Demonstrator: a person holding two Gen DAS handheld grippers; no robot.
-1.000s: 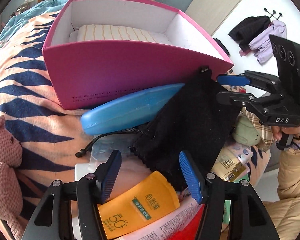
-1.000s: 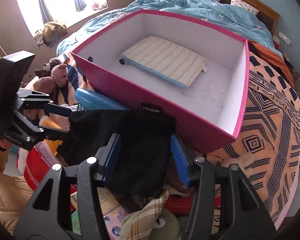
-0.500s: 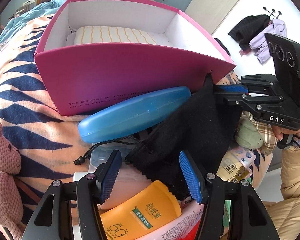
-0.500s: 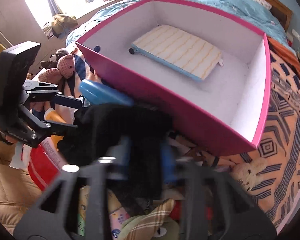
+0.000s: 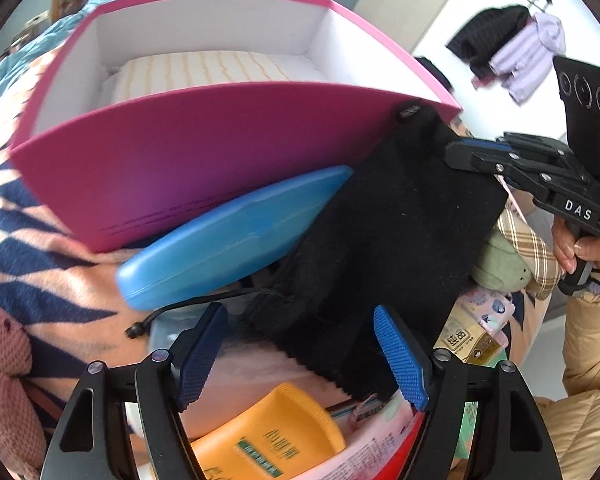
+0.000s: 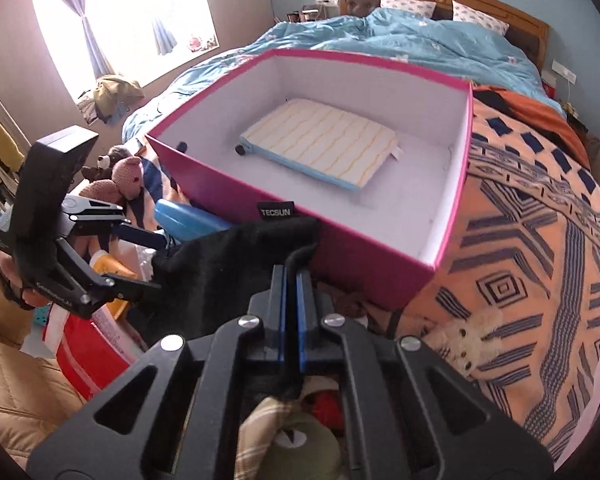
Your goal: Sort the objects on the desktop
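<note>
A black drawstring pouch [image 5: 380, 236] with a TECSUN tag lies on a heap of objects in front of a pink box [image 5: 204, 152]. My right gripper [image 6: 291, 280] is shut on the pouch's [image 6: 236, 268] upper edge; in the left wrist view it [image 5: 476, 150] pinches the pouch from the right. My left gripper [image 5: 300, 356] is open and empty, its jaws on either side of the pouch's lower end. The pink box [image 6: 448, 216] holds a striped yellow-and-white pouch [image 6: 320, 142].
A blue glasses case [image 5: 228, 236] leans against the box front. An orange sunscreen tube [image 5: 268, 436], packets, a red tub [image 6: 88, 348] and plush toys [image 5: 0, 360] crowd the heap. A patterned blanket [image 6: 532, 240] covers the bed beside the box.
My right gripper closed on the black pouch's top edge and lifted it a little toward the box. My left gripper stayed open and shifted slightly closer to the box.
</note>
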